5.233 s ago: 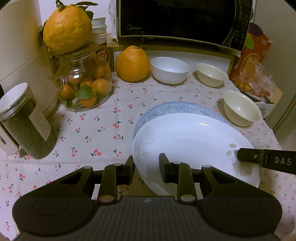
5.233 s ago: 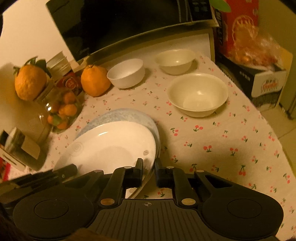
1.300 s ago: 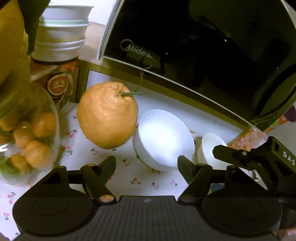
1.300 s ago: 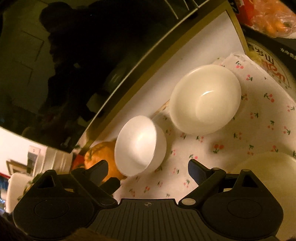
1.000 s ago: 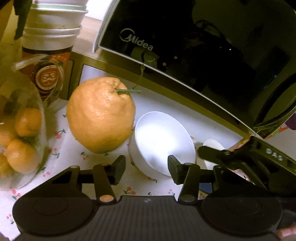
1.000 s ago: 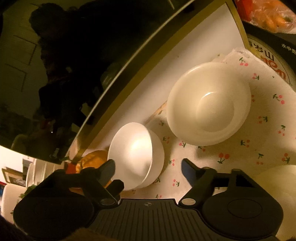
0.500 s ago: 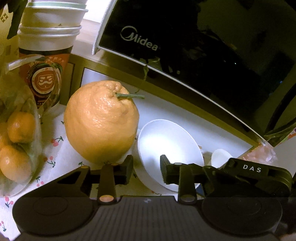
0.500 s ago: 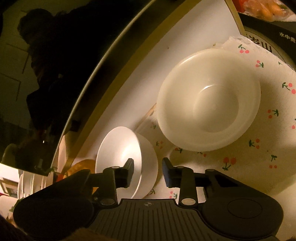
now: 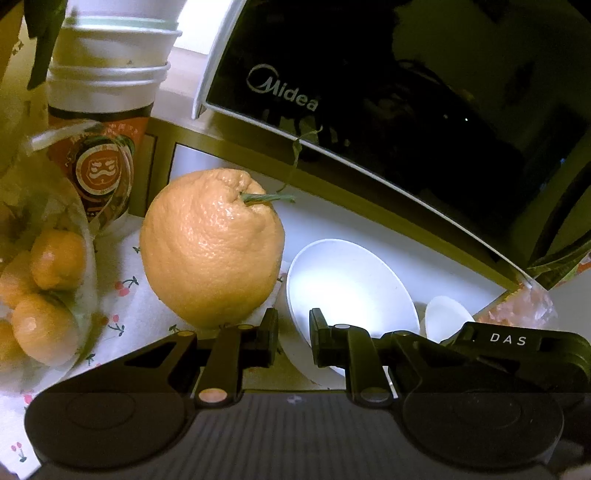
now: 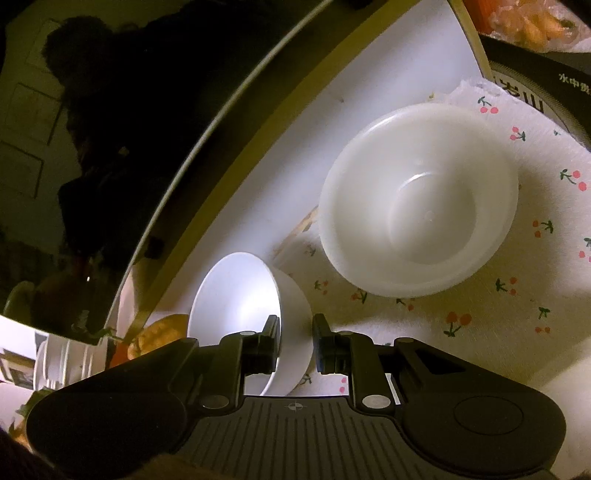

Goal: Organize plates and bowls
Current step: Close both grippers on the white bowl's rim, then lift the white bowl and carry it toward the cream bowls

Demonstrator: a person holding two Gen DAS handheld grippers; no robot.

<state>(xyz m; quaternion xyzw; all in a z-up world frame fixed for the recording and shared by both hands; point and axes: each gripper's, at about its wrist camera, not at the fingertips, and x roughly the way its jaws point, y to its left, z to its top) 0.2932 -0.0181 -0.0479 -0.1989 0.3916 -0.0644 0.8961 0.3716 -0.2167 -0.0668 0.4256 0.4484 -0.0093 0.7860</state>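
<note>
A small white bowl [image 9: 347, 291] sits below the microwave, tilted, next to a big orange fruit. My left gripper [image 9: 293, 334] is shut on its left rim. My right gripper [image 10: 295, 338] is shut on its right rim; the same bowl [image 10: 236, 291] shows in the right wrist view. A larger cream bowl [image 10: 417, 199] stands upright on the cherry-print cloth to the right, and its edge [image 9: 445, 317] shows in the left wrist view behind my right gripper's body. The plates are out of view.
A black Midea microwave [image 9: 388, 99] overhangs the bowls. A large orange fruit [image 9: 212, 247] stands just left of the small bowl. A glass jar of small oranges [image 9: 40, 280] and stacked cups [image 9: 103, 110] are at the far left. A box with bagged fruit [image 10: 532, 26] is at right.
Both grippers came in from the plates to the small white bowl and closed their jaws from wide open onto its opposite rims. The bowl is tilted now.
</note>
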